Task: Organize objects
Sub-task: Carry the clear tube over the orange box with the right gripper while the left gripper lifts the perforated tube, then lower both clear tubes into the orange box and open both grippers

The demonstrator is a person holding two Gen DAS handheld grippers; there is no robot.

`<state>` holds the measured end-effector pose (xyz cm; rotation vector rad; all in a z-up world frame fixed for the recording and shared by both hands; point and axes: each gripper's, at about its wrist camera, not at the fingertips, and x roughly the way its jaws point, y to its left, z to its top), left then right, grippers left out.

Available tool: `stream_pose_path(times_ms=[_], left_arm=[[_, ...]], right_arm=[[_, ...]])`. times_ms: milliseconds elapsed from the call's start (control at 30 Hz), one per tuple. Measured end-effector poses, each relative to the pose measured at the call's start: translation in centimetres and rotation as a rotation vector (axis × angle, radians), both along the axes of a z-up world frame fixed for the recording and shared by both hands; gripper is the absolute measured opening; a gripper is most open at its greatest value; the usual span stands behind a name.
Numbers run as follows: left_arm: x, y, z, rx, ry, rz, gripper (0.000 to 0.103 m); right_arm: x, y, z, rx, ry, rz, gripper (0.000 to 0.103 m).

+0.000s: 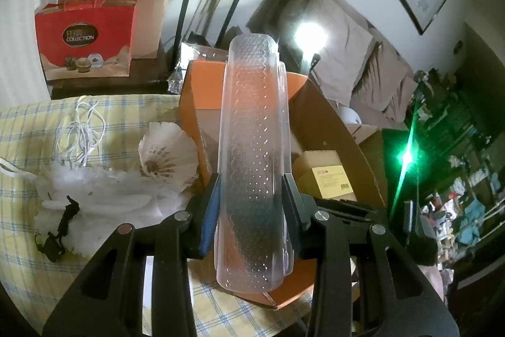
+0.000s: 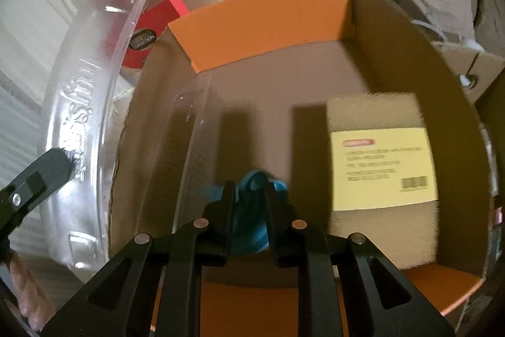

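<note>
1. The left gripper (image 1: 252,198) is clamped across a long clear plastic tray (image 1: 252,153) with a bumpy, wave-patterned surface; the pads press its two long sides near the lower third.
2. The tray's long axis runs straight away from the left wrist camera, its rounded far end over the near wall of the orange cardboard box (image 1: 202,97), its near end low between the gripper's arms.
3. In the right wrist view the same tray (image 2: 82,103) stands just outside the box's left wall (image 2: 126,166), arching up along it, with a left finger (image 2: 47,169) on its side.
4. The right gripper (image 2: 251,195) hangs inside the open box (image 2: 268,18), jaws narrow, with a blue item (image 2: 249,210) between them; whether the pads press it I cannot tell.
5. Open floor lies ahead of the right gripper; a small brown carton with a yellow label (image 2: 383,169) fills the box's right side, near the right wall.
6. Left of the box, on the checked cloth (image 1: 28,128), lie a shuttlecock (image 1: 167,160), touching the box's side, a white cable (image 1: 79,131) and a white fluffy thing (image 1: 104,198).
</note>
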<state>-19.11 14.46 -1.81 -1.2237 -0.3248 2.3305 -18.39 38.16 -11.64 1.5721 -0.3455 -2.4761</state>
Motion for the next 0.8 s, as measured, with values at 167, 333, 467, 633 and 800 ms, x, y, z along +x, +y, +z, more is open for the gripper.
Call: stream_pose_path(times_ms=[167, 333, 467, 633, 800], left_arm=[[0.1, 0.0, -0.1, 0.002, -0.001, 0.004, 0.035], [0.1, 0.0, -0.2, 0.004, -0.003, 0.003, 0.035], [0.2, -0.1, -0.1, 0.007, -0.003, -0.001, 0.035], [0.3, 0.0, 0.1, 0.010, 0.002, -0.009, 0.035], [0.5, 0.4, 0.4, 0.014, 0.008, -0.017, 0.035]], right_arm=[[-0.9, 0.5, -0.1, -0.027, -0.023, -0.005, 0.015], [-0.5, 1.3, -0.6, -0.148, -0.050, -0.023, 0.016], [-0.4, 1.4, -1.5, -0.180, -0.088, -0.043, 0.020], [-0.3, 0.5, -0.7, -0.125, -0.030, 0.000, 0.006], [0.5, 0.7, 1.4, -0.009, 0.067, -0.019, 0.005]])
